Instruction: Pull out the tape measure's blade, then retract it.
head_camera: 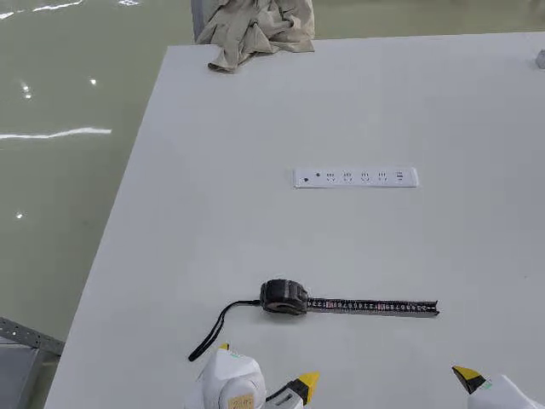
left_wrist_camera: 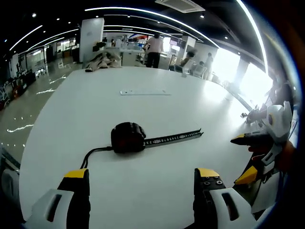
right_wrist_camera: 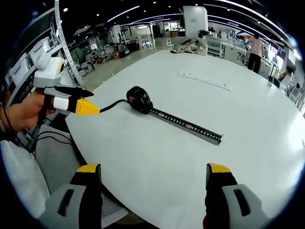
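Note:
A black tape measure (head_camera: 283, 297) lies on the white table (head_camera: 341, 111), its blade (head_camera: 372, 307) drawn out to the right and its black wrist strap (head_camera: 218, 328) trailing left. In the left gripper view the case (left_wrist_camera: 128, 137) sits ahead of my open left gripper (left_wrist_camera: 141, 177), apart from it. The right gripper view shows the case (right_wrist_camera: 139, 99) and blade (right_wrist_camera: 187, 126) ahead of my open right gripper (right_wrist_camera: 153, 171). In the head view, the left gripper (head_camera: 264, 375) is near the front edge below the case, and the right gripper's yellow fingertip (head_camera: 467, 377) shows at bottom right.
A white power strip (head_camera: 356, 177) lies mid-table beyond the tape. A beige cloth (head_camera: 255, 30) is heaped at the far edge. The table's left edge drops to a glossy floor (head_camera: 68, 128). People stand at far benches (left_wrist_camera: 153, 50).

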